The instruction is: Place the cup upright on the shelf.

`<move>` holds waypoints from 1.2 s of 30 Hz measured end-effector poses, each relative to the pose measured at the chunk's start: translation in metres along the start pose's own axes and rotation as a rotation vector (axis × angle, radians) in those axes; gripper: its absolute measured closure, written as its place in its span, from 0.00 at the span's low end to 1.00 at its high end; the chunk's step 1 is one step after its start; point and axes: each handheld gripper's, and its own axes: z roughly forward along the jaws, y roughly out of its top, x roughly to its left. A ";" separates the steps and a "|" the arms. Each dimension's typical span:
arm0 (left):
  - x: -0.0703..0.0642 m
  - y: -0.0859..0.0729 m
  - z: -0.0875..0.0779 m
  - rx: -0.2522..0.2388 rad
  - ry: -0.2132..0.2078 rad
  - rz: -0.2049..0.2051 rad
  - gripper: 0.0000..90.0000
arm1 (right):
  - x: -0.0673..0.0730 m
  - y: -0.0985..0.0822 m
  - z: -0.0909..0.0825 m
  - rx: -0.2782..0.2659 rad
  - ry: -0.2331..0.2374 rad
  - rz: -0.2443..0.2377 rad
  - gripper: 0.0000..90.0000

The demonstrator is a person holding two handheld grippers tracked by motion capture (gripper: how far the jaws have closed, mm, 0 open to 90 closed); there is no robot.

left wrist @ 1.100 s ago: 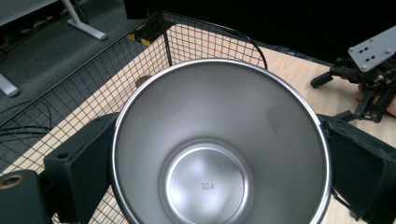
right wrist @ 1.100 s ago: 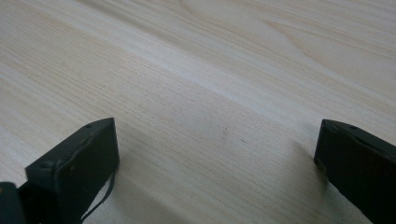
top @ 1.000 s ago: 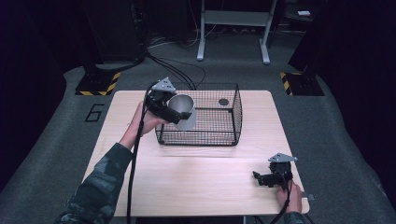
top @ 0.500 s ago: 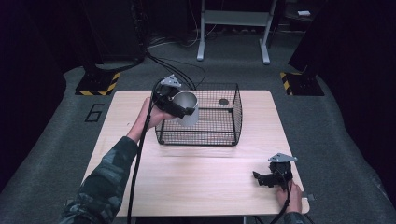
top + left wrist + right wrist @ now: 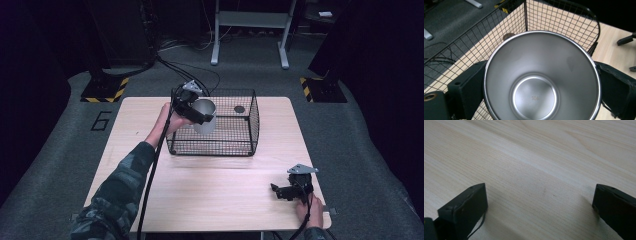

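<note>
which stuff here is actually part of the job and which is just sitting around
In the job, as far as the pictures suggest:
- steel cup, clamped between the left gripper's jaws
- wire basket, the cup held over its left end

Lying about or idle:
- small dark round thing on the basket floor
- right gripper, open, resting low on the table

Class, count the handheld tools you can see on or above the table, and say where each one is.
2. The left tool is raised over the wire basket's left end, gripping a metal cup. The right tool rests open near the wooden table's front right corner.
</note>
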 end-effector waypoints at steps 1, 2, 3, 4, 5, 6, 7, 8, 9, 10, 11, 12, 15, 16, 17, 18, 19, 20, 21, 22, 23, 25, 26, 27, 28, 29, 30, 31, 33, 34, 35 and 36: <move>0.003 -0.002 0.006 0.008 -0.002 -0.010 0.07 | 0.000 0.000 0.000 0.003 -0.001 0.004 0.00; 0.003 -0.002 0.006 0.008 -0.002 -0.010 0.07 | 0.000 0.000 0.000 0.006 0.001 0.006 0.00; 0.004 -0.002 0.008 0.012 -0.001 -0.015 0.07 | 0.000 0.000 0.000 0.006 0.001 0.006 0.00; 0.005 -0.003 0.011 0.019 -0.001 -0.019 0.07 | 0.001 0.000 -0.001 0.011 -0.001 0.014 0.00; 0.007 -0.004 0.017 0.029 -0.005 -0.026 0.07 | 0.001 0.000 -0.001 0.013 0.001 0.009 0.00; 0.007 -0.004 0.017 0.029 -0.005 -0.026 0.07 | 0.001 0.000 -0.001 0.013 0.001 0.009 0.00; 0.008 -0.005 0.022 0.036 -0.005 -0.030 0.07 | 0.000 0.000 0.000 0.009 0.002 -0.002 0.00; 0.008 -0.005 0.023 0.038 -0.006 -0.030 0.07 | 0.000 0.000 -0.001 0.011 0.002 0.006 0.00; 0.008 -0.005 0.026 0.041 -0.007 -0.031 0.07 | 0.001 0.000 -0.001 0.012 0.000 0.012 0.00; 0.009 -0.005 0.028 0.045 -0.008 -0.031 0.07 | 0.000 0.000 -0.001 0.010 0.001 0.005 0.00; 0.009 -0.005 0.031 0.047 -0.009 -0.033 0.07 | 0.000 0.000 -0.001 0.011 0.002 0.005 0.00; 0.010 -0.006 0.033 0.050 -0.012 -0.035 0.07 | 0.000 0.000 0.000 0.009 0.002 -0.001 0.00; 0.011 -0.007 0.038 0.061 -0.014 -0.035 0.07 | 0.000 0.000 -0.001 0.011 0.001 0.006 0.00; 0.011 -0.007 0.040 0.065 -0.017 -0.034 0.07 | 0.001 0.000 -0.001 0.013 0.001 0.010 0.00; 0.011 -0.008 0.043 0.070 -0.016 -0.037 0.07 | 0.000 0.000 -0.001 0.012 0.001 0.005 0.00; 0.011 -0.008 0.043 0.070 -0.016 -0.037 0.07 | 0.000 0.000 -0.001 0.012 0.001 0.005 0.00; 0.012 -0.009 0.046 0.078 -0.022 -0.040 0.07 | 0.001 0.000 -0.001 0.012 0.001 0.010 0.00; 0.012 -0.009 0.048 0.080 -0.021 -0.040 0.07 | 0.000 0.000 -0.001 0.012 0.001 0.008 0.00; 0.013 -0.009 0.049 0.085 -0.023 -0.036 0.07 | 0.001 0.000 -0.001 0.013 0.001 0.011 0.00; 0.013 -0.009 0.049 0.085 -0.023 -0.036 0.07 | 0.001 0.000 -0.001 0.013 0.001 0.011 0.00; 0.013 -0.010 0.051 0.083 -0.024 -0.043 0.07 | 0.001 0.000 -0.001 0.013 0.001 0.010 0.00; 0.013 -0.010 0.053 0.089 -0.025 -0.040 0.07 | 0.000 0.000 -0.001 0.011 0.002 0.004 0.00; 0.014 -0.011 0.056 0.092 -0.025 -0.046 0.07 | 0.001 0.000 -0.001 0.013 0.001 0.009 0.00; 0.014 -0.011 0.056 0.092 -0.025 -0.046 0.07 | 0.001 0.000 -0.001 0.013 0.001 0.009 0.00; 0.015 -0.012 0.057 0.098 -0.027 -0.046 0.07 | 0.001 0.000 -0.001 0.011 0.001 0.008 0.00; 0.016 -0.013 0.059 0.105 -0.031 -0.046 0.07 | 0.001 0.000 -0.001 0.013 0.001 0.010 0.00; 0.016 -0.013 0.060 0.110 -0.030 -0.043 0.07 | 0.001 0.000 -0.001 0.013 0.001 0.010 0.00; 0.016 -0.014 0.062 0.118 -0.032 -0.051 0.07 | 0.000 0.000 -0.001 0.010 0.003 0.001 0.00; 0.017 -0.016 0.065 0.128 -0.031 -0.048 0.07 | 0.000 0.000 -0.001 0.013 0.002 0.008 0.00; 0.018 -0.017 0.066 0.135 -0.032 -0.046 0.07 | 0.001 0.000 -0.001 0.012 0.001 0.010 0.00; 0.018 -0.019 0.069 0.146 -0.035 -0.056 0.07 | 0.000 0.000 -0.001 0.012 0.001 0.008 0.00; 0.018 -0.019 0.069 0.146 -0.035 -0.056 0.07 | 0.000 0.000 -0.001 0.012 0.001 0.008 0.00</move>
